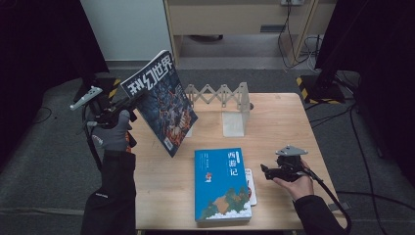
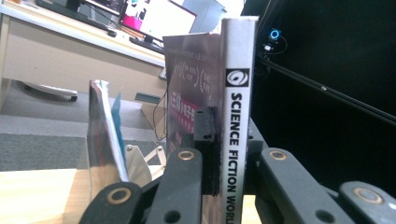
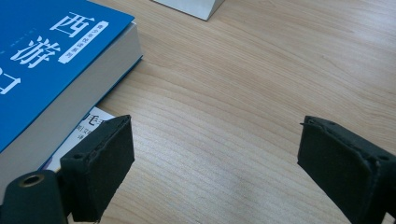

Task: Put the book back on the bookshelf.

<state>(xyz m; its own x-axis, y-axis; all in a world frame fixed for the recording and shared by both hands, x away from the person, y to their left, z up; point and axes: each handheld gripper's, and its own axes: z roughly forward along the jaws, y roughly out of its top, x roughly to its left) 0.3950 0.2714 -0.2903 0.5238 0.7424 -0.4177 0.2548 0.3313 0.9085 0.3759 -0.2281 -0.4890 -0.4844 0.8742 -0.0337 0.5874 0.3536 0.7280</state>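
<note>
The left gripper (image 1: 128,104) has its fingers clenched on a science-fiction magazine (image 1: 160,102), which it holds in the air above the left part of the worktop (image 1: 279,122), tilted, with its dark illustrated cover turned to the high view. In the left gripper view the magazine's white spine (image 2: 236,116) stands upright between the two black fingers (image 2: 203,126), which press on it from either side. Behind the magazine on the worktop stands an expanding book rack (image 1: 222,95) with clear end plates, one of which shows as a shiny upright panel (image 2: 100,135) in the left gripper view. The right gripper (image 1: 266,171) rests low over the right part of the worktop, its fingers (image 3: 100,163) spread wide apart with only bare wood between them. Just beside it lies a thick blue book (image 1: 221,183), flat near the front edge, with a thin white booklet (image 1: 250,186) peeping out from under its right side; in the right gripper view the corner of that booklet (image 3: 86,126) lies close to one finger.
</note>
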